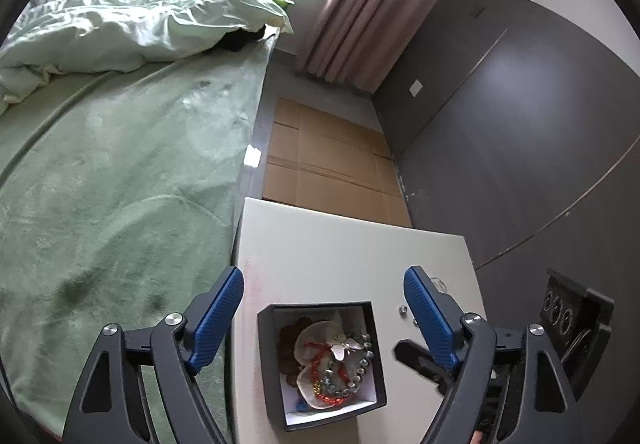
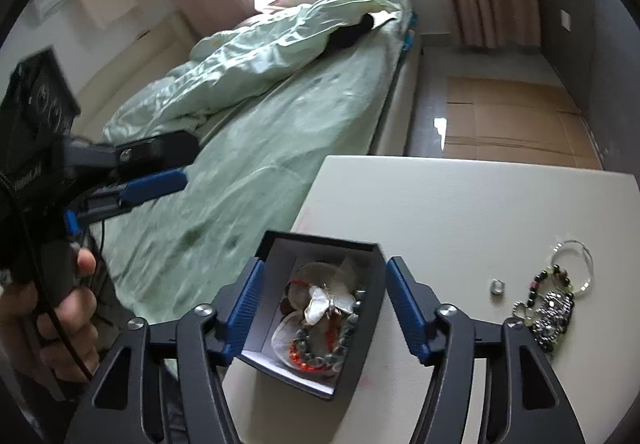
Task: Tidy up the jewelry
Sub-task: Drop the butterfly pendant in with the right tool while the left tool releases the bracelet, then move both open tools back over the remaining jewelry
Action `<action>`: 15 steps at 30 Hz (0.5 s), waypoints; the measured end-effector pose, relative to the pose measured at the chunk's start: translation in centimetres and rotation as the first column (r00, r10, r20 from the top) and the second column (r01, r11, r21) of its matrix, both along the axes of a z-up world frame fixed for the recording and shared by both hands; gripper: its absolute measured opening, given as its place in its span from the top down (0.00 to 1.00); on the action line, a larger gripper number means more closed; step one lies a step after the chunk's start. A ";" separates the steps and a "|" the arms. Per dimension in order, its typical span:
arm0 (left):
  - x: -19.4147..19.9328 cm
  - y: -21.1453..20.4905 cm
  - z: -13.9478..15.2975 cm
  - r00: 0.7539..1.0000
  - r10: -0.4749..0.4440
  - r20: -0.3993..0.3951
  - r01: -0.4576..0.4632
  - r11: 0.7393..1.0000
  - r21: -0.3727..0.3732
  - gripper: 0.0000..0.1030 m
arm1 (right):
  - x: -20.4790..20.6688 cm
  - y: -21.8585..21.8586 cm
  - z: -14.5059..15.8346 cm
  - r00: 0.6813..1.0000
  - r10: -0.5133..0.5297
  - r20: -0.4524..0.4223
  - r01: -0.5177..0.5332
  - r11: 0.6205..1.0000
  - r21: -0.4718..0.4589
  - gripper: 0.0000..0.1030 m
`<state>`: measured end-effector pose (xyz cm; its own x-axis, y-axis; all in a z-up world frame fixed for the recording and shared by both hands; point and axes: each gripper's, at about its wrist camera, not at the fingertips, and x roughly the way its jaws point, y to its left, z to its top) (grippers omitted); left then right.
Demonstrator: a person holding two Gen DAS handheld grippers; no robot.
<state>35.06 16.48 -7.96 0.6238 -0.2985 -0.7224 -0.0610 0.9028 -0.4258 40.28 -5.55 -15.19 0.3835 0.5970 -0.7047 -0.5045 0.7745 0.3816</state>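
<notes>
1. Your black box (image 2: 320,324) is sitting on the white table (image 2: 460,212), holding beaded bracelets and a butterfly brooch (image 2: 330,304).
2. You are holding the right gripper (image 2: 322,308) apart around it, untouching.
3. Your left gripper (image 1: 324,308) is gaping, empty.

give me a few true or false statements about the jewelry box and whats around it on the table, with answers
1. The black box is open and holds jewelry. True: a butterfly piece lies on beaded bracelets inside it.
2. The right gripper is clamped on the box. False: its blue fingers stand apart from the box walls.
3. More jewelry lies loose on the white table. True: a pile of bracelets and a small ring sit to the right of the box.
4. The left gripper holds a bracelet. False: it is open and empty.
5. The box stands on the bed. False: it stands on the table beside the bed.
</notes>
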 end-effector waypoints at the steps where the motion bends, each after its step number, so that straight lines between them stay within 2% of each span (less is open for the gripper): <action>1: 0.0 -0.3 0.1 1.000 -0.005 0.000 0.005 1.000 0.004 0.19 | 0.1 -0.4 0.1 1.000 -0.007 -0.005 0.007 1.000 0.005 0.38; 8: 0.0 -3.0 0.6 0.997 -0.075 0.007 0.075 0.997 0.027 0.19 | -1.1 -4.5 1.7 0.997 -0.070 0.012 0.070 0.998 -0.006 0.31; 15: 0.4 -7.2 0.3 0.985 -0.173 -0.015 0.174 0.983 0.062 0.19 | -1.0 -10.2 1.9 0.981 -0.196 -0.015 0.196 0.981 0.005 0.24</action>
